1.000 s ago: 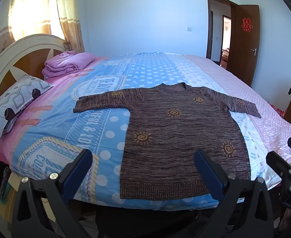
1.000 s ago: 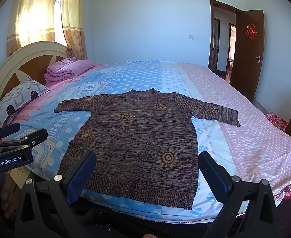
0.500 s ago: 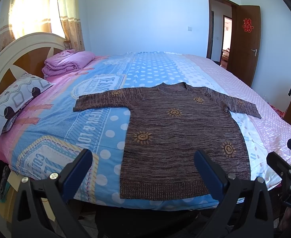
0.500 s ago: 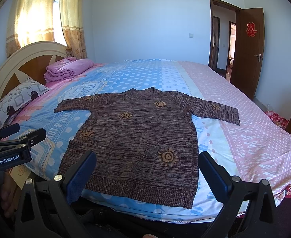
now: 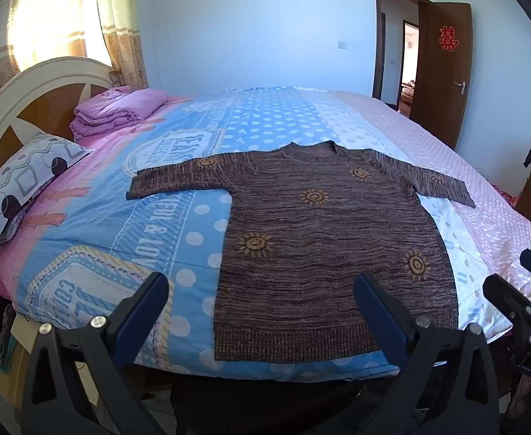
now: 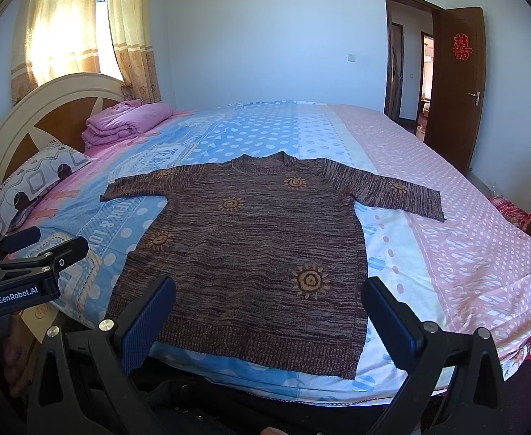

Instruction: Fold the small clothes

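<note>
Both tongs, the left gripper (image 5: 262,301) and right gripper (image 6: 269,304), are held spread at lower frame, short of the flat-spread brown sweater (image 5: 323,239) at centre.

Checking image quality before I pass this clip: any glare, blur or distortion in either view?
Left wrist: curtain blown out by sunlight, strong fisheye bending, dark corners; sweater sharp. Right wrist: same bright curtain and curved edges; sweater evenly lit, no motion blur.
</note>
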The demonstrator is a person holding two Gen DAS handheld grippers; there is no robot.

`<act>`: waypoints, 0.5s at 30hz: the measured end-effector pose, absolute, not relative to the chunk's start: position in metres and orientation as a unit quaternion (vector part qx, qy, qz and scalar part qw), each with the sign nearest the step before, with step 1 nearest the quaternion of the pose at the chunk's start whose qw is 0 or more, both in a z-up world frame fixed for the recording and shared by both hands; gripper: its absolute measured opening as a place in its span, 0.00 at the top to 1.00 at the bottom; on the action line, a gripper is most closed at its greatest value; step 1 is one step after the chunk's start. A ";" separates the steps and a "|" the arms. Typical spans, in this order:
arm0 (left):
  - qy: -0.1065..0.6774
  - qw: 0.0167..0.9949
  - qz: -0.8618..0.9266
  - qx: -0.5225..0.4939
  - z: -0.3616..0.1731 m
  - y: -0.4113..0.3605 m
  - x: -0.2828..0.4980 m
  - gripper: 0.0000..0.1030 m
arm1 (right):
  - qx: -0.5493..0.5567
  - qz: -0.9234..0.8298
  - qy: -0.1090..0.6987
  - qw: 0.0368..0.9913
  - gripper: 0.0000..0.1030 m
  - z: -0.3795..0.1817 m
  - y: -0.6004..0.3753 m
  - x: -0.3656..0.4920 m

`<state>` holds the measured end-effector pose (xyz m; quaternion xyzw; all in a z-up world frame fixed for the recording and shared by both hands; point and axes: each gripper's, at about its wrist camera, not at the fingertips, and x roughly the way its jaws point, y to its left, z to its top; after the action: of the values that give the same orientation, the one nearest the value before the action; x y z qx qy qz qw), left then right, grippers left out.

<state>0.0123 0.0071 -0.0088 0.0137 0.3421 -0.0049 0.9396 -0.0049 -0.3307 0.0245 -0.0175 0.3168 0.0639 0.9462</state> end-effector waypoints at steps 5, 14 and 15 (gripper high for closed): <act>0.353 0.935 -0.015 0.014 -0.014 0.006 0.018 0.00 | -0.012 0.069 0.326 0.943 0.01 0.019 -0.334 0.001; 0.360 0.932 -0.027 0.037 -0.023 0.000 0.033 0.00 | 0.002 0.087 0.331 0.940 0.01 0.008 -0.348 0.015; 0.357 0.933 -0.028 0.042 -0.023 -0.001 0.037 0.00 | 0.006 0.091 0.331 0.939 0.01 0.006 -0.352 0.019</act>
<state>0.0373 -0.0008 -0.0232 0.0420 0.3566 -0.0275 0.9329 0.0194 -0.3523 0.0058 0.0059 0.3306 0.0912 0.9393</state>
